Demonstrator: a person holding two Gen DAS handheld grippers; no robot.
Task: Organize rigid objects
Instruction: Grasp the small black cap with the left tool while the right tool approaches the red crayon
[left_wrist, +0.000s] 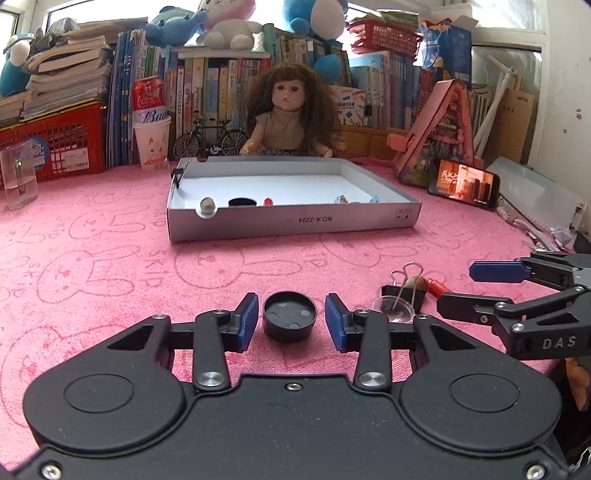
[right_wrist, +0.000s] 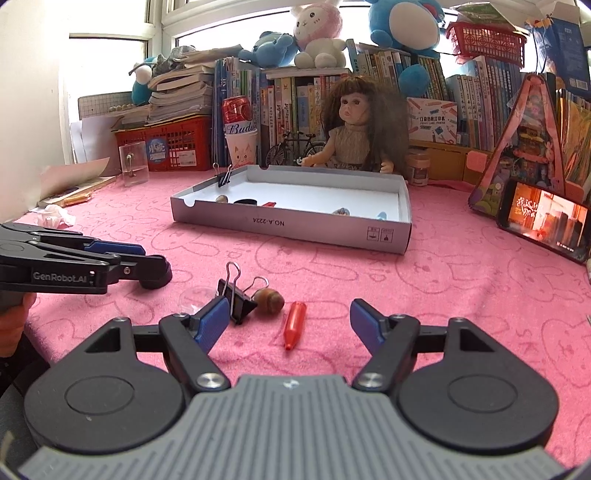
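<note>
We hold our left gripper (left_wrist: 291, 321) low over the pink cloth (left_wrist: 110, 266), and its two blue pads are apart. A small black round cap (left_wrist: 290, 320) sits on the cloth right between the pads, with a little gap on each side, so nothing is pinched. Our right gripper (right_wrist: 290, 325) is wide open too. In front of it, between its fingers, lies a red pointy cap (right_wrist: 293, 324) on the cloth. Just to the left of that is a brown bead (right_wrist: 269, 300), and next to the bead is a black binder clip (right_wrist: 236, 295) with its wire handles sticking up. The clip is right by our right gripper's left pad (right_wrist: 212, 321). A clear little round lid (left_wrist: 393, 308) lies beside the clip. Farther back sits a flat gray box (right_wrist: 295, 221) with a white inside. In the box we can see another bead (left_wrist: 207, 204), another black round thing (left_wrist: 242, 202), a small red piece (left_wrist: 268, 201) and some tiny blue bits (right_wrist: 382, 215). Another black clip (right_wrist: 224, 178) is clipped on the box's left wall. Behind the box sits a doll (right_wrist: 351, 133) with long brown hair, and a phone (right_wrist: 543, 219) with a lit screen stands to the right.
</note>
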